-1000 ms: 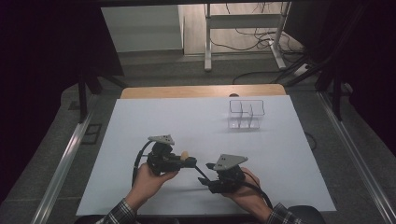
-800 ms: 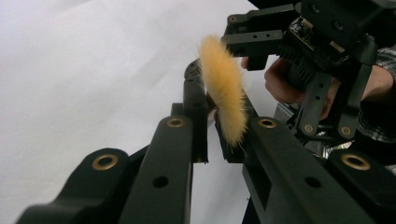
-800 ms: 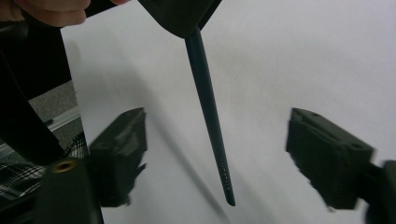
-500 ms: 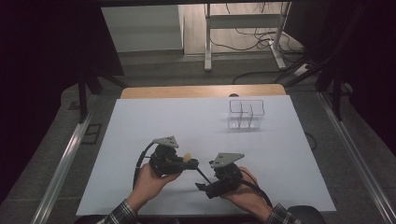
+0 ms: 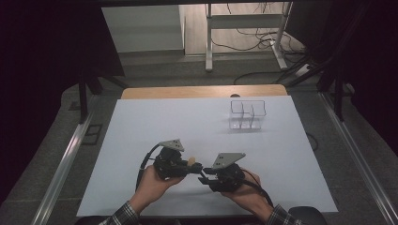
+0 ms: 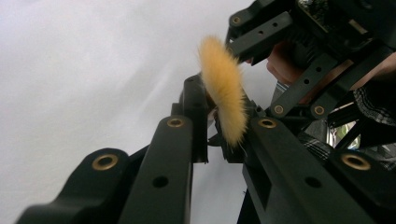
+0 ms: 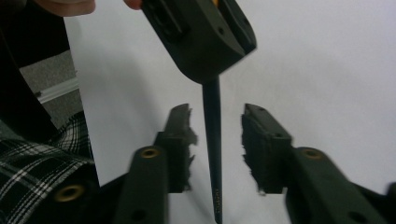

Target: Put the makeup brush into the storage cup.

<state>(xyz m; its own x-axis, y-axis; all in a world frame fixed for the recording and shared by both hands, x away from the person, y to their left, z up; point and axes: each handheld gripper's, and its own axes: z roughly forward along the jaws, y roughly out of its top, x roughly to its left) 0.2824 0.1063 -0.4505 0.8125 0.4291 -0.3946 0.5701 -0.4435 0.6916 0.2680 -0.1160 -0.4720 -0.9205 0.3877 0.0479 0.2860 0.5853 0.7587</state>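
The right tool (image 7: 215, 135) has just been closing, its jaws not yet touching the brush (image 6: 224, 88) handle between them. The left tool (image 6: 219, 135) is clamped near the orange bristles, low over the counter (image 5: 141, 131); probably a handover. Beyond stands the clear organizer (image 5: 247, 114).

A white table (image 5: 141, 140) carried very little. A clear plastic organizer (image 5: 247, 114) (divided into compartments) stood directly on it at the far right. A strip of bare wood (image 5: 202, 91) ran along the table's far edge.
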